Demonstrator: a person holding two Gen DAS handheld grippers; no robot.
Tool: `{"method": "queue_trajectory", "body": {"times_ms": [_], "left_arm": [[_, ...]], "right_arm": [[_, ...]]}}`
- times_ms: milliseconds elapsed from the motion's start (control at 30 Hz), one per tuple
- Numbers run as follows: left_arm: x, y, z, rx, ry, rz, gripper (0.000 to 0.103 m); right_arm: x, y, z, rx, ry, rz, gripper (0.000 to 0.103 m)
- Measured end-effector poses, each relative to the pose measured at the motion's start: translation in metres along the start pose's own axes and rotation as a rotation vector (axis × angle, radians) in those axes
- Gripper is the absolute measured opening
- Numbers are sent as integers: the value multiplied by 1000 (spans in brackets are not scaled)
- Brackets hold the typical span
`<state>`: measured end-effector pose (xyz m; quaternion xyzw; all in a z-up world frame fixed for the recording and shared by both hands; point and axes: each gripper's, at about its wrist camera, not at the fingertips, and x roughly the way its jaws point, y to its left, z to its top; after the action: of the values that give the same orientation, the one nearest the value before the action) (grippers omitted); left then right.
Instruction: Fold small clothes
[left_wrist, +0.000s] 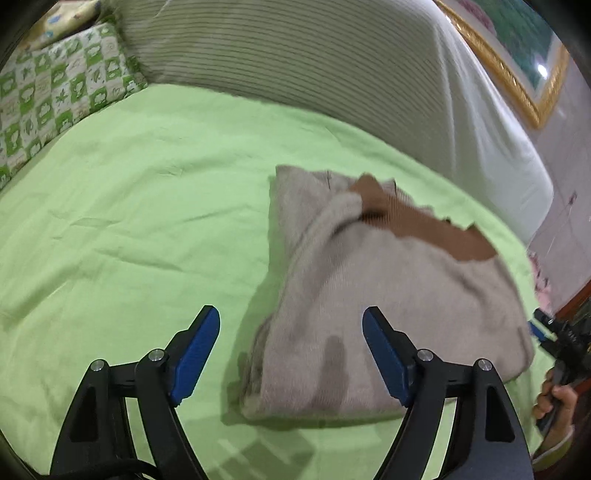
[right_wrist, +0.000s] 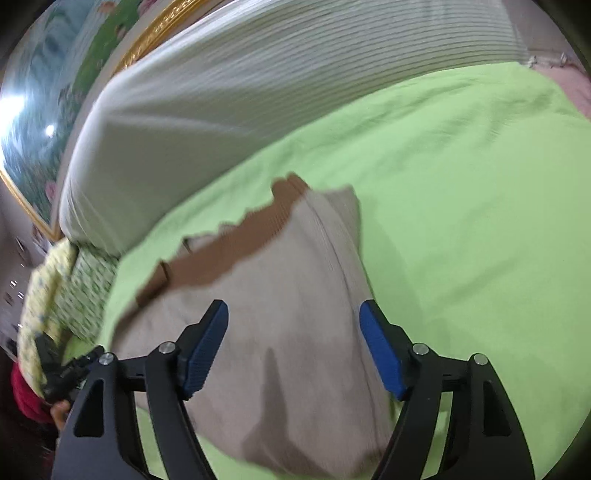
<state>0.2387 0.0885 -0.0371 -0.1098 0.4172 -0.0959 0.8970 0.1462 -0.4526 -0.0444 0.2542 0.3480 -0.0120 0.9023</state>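
The left gripper (left_wrist: 290, 354) hovers with jaws wide and empty over the near left edge of the beige garment (left_wrist: 369, 295), which lies folded on the green bed sheet (left_wrist: 129, 203). The right gripper (right_wrist: 293, 347), jaws equally wide, hangs above the cloth, probably ready for another fold.

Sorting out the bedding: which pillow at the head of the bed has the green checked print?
The smaller pillow in the far left corner: green and white squares. The big one beside it is plain with fine stripes.
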Motion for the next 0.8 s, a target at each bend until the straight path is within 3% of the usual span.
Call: {"method": "queue_trajectory", "body": {"times_ms": [100,200,333,400,467,533,633,667,700,733,800], "left_arm": [[9,-18,13,94,-8,48,80],[25,-45,39,225,5,81,80],[68,-84,61,454,45,253,80],[87,-93,66,509,72,286,80],[107,-96,72,530,99,298,72],[119,-93,77,514,125,289,36],[122,-86,90,443,131,211,12],[120,-85,94,437,118,206,11],[114,-83,100,422,91,192,11],[109,-81,107,395,69,171,11],[101,-74,124,325,34,125,10]], "right_arm": [[-2,10,-3,-66,-10,-48,74],[9,24,17,-133,-8,-55,74],[47,48,64,-238,17,-97,79],[72,56,81,-279,50,-145,80],[100,62,96,-327,74,-185,80],[120,67,101,-383,92,-220,80],[157,70,96,-491,181,-310,80],[162,70,92,-523,182,-334,63],[162,71,91,-545,172,-337,27],[160,72,91,-547,164,-330,18],[146,73,96,-515,110,-274,12]]}}
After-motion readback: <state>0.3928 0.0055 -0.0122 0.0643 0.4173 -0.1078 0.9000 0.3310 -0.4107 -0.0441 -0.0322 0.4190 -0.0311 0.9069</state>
